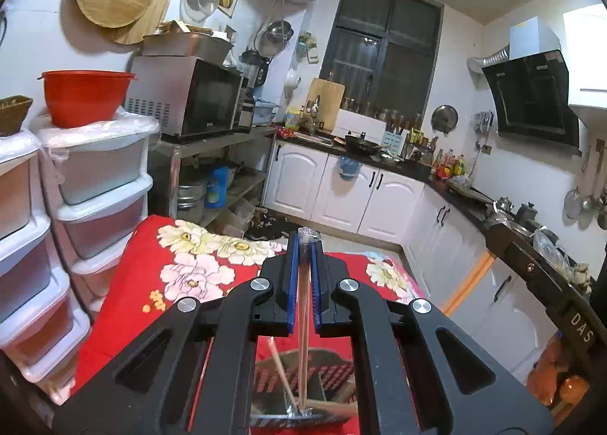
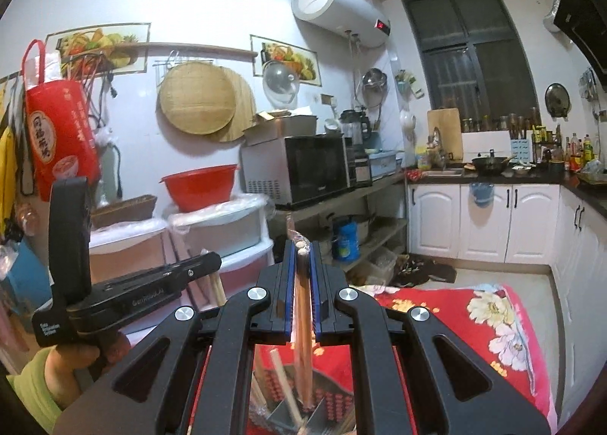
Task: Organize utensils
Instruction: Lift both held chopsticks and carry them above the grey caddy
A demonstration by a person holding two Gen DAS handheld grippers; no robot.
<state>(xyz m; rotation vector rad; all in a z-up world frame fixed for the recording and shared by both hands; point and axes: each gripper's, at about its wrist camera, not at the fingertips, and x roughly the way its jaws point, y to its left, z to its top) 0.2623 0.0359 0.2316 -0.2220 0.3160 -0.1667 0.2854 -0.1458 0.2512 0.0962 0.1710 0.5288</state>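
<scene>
My left gripper (image 1: 303, 245) is shut on a thin chopstick in a clear wrapper (image 1: 302, 321). The stick hangs down into a dark perforated utensil holder (image 1: 334, 370) on the red floral cloth (image 1: 144, 283). A loose wooden chopstick (image 1: 280, 370) leans in the holder. My right gripper (image 2: 302, 249) is shut on a pair of brown wooden chopsticks (image 2: 302, 321), whose lower ends reach into the same holder (image 2: 337, 408), among several other sticks (image 2: 282, 378). In the right wrist view the left gripper (image 2: 212, 260) shows at the left, held by a hand (image 2: 64, 363).
Stacked plastic drawers (image 1: 102, 177) with a red bowl (image 1: 85, 97) stand left of the cloth. A microwave (image 1: 186, 97) sits on a metal shelf behind. White cabinets (image 1: 341, 188) and a cluttered dark counter (image 1: 466, 203) run along the back and right. The right gripper's black body (image 1: 531, 268) crosses the right side.
</scene>
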